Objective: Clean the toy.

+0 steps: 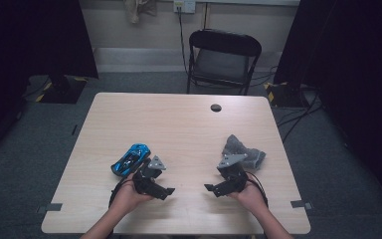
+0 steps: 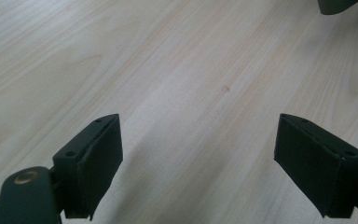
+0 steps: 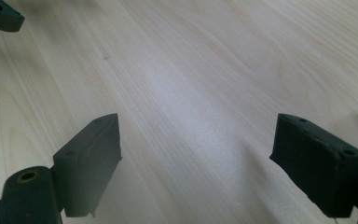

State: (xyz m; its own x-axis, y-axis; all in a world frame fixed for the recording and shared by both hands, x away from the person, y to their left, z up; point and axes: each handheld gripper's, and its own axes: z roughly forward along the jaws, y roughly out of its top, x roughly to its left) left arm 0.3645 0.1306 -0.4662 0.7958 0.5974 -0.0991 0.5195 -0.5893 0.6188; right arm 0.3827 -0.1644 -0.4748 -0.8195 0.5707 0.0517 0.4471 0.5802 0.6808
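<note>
A blue toy car lies on the light wooden table, left of centre and near the front. A crumpled grey cloth lies to the right. My left gripper sits just beside and in front of the car, held in a hand, and points toward the table's middle. In its own view the left gripper is open over bare wood. My right gripper is directly in front of the cloth and faces the left one. The right gripper is also open, with nothing between its jaws.
A round dark grommet is set in the table's far side. A black folding chair stands beyond the table. Cables run over the floor at the right. Dark curtains hang at both sides.
</note>
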